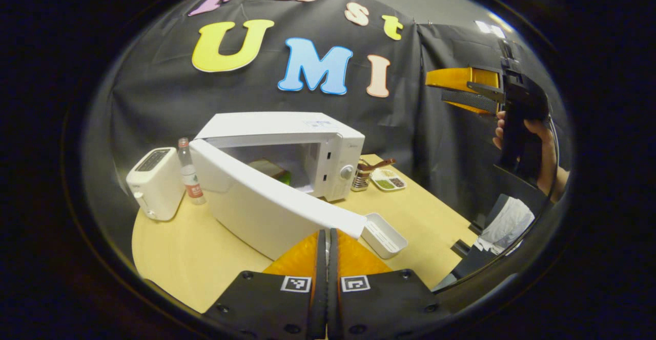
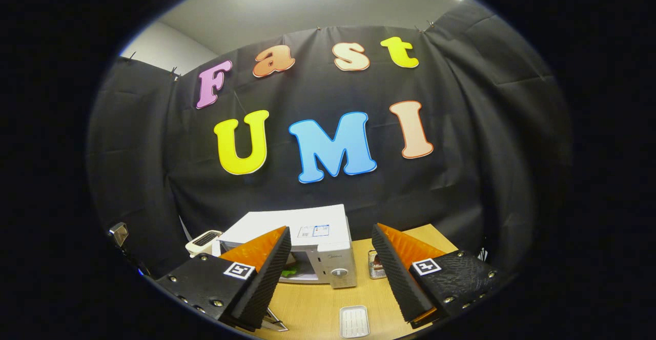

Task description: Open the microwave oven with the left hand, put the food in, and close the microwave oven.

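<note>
Microwave (image 1: 287,155) sits on desk (image 1: 195,258), door (image 1: 271,201) swung open w/ food (image 1: 271,170) already inside. Left tongs (image 1: 326,237) pressed together, empty, right at door edge. Right tongs (image 2: 330,263) apart, held up high. Risk: a hard push could slide the oven or bump the white tray (image 1: 384,235) beside it. Label on oven top too small to read.

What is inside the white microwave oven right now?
Through the open door of the white microwave oven, a brownish food item with something green sits in the cavity. The door covers its lower part.
</note>
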`<state>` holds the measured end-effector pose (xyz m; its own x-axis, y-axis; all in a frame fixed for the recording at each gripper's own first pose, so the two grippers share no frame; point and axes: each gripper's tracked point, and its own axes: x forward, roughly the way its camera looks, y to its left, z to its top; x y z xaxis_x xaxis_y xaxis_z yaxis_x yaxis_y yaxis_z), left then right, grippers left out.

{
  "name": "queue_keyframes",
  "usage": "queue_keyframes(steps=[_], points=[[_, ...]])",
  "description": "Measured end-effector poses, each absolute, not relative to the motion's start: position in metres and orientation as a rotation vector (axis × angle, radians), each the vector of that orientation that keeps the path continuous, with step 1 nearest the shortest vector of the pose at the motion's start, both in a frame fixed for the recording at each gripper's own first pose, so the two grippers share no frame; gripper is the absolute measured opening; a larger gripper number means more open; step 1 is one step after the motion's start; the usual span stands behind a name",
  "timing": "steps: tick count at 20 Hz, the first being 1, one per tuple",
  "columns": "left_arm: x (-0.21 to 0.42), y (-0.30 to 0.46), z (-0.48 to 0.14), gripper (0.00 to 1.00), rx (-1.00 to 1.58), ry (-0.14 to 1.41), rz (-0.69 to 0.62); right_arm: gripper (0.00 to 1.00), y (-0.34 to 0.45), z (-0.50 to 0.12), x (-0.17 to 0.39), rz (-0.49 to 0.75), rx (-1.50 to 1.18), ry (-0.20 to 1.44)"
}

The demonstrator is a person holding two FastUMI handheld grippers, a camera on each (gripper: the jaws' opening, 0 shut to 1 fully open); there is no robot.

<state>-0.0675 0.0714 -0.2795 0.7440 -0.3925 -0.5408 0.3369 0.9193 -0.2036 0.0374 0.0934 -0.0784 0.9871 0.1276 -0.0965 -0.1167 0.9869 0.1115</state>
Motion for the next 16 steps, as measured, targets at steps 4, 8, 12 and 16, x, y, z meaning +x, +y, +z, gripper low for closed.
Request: queue_keyframes(steps=[4,8,12,16], points=[[-0.044,0.048,-0.284,0.07,-0.089,0.607,-0.444,0.96,0.073,-0.071,0.036,0.088,0.089,0.084],[-0.019,0.031,-0.287,0.07,-0.107,0.597,-0.453,0.96,0.059,-0.068,0.036,0.070,0.073,0.074],[0.012,0.022,-0.299,0.07,-0.097,0.612,-0.423,0.96,0.044,-0.068,0.036,0.052,0.073,0.081],[0.041,0.006,-0.298,0.07,-0.087,0.599,-0.435,0.96,0.029,-0.070,0.040,0.034,0.084,0.089]])
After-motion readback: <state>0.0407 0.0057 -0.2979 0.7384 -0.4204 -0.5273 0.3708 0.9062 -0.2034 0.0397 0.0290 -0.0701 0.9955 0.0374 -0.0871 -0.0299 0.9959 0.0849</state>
